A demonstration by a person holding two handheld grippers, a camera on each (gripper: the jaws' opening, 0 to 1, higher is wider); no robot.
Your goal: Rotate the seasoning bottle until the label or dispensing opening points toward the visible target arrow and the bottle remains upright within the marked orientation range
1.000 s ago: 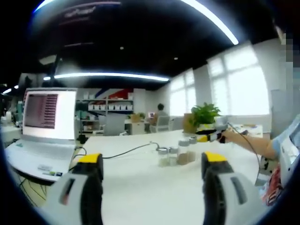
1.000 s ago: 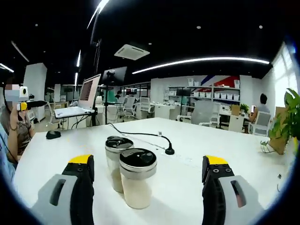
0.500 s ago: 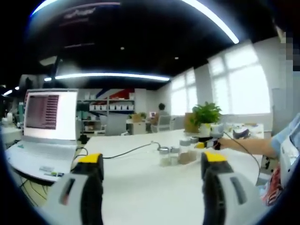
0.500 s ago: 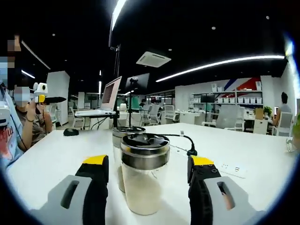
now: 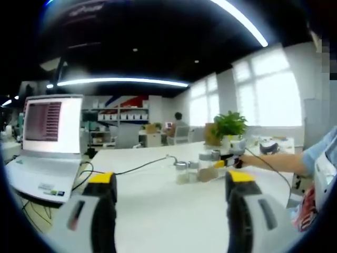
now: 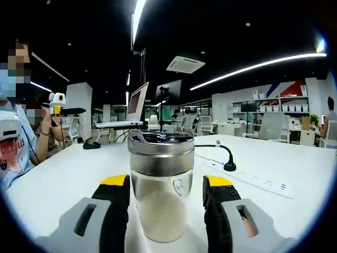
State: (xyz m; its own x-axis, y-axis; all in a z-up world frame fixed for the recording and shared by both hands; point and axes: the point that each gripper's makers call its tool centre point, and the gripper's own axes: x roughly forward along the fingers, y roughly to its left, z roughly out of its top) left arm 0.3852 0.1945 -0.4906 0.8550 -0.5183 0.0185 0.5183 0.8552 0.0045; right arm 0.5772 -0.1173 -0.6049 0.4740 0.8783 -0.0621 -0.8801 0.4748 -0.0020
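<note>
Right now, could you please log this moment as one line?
right gripper: jaws flanking seasoning bottle, contact unclear | bottle: upright on table | left gripper: open, away

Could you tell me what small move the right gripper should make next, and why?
Probably close the right gripper gently on the seasoning bottle: its fingers flank the upright bottle closely, apparently without clamping it yet, and turning needs a firm hold.

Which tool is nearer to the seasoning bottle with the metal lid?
Right. The right tool has its jaws on both sides of the seasoning bottle; the left tool stays far back across the table.
</note>
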